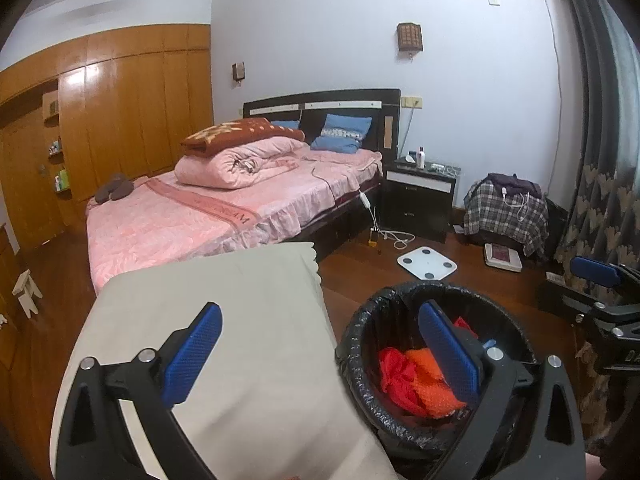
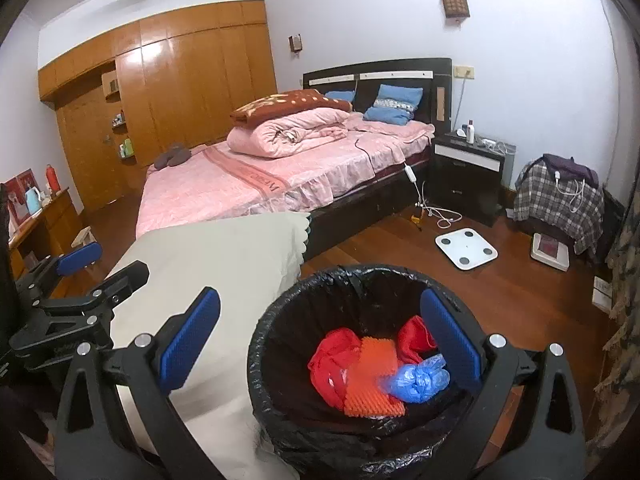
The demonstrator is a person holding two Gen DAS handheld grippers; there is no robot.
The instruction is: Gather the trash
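below, both the left gripper [image 1: 320, 354] and right gripper [image 2: 320, 340] hung spread wide and empty above a black-lined trash bin [image 2: 280, 320] holding red, orange and blue trash [image 2: 376, 372] beside a beige-covered surface [image 2: 224, 264].

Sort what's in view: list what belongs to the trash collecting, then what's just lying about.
Belongs to the job:
- bin with black liner
- red wrapper, orange piece, blue plastic inside it
- left hand-held gripper and right hand-held gripper, both open

Just lying about:
- white scale
- bed
- nightstand
- plaid cloth
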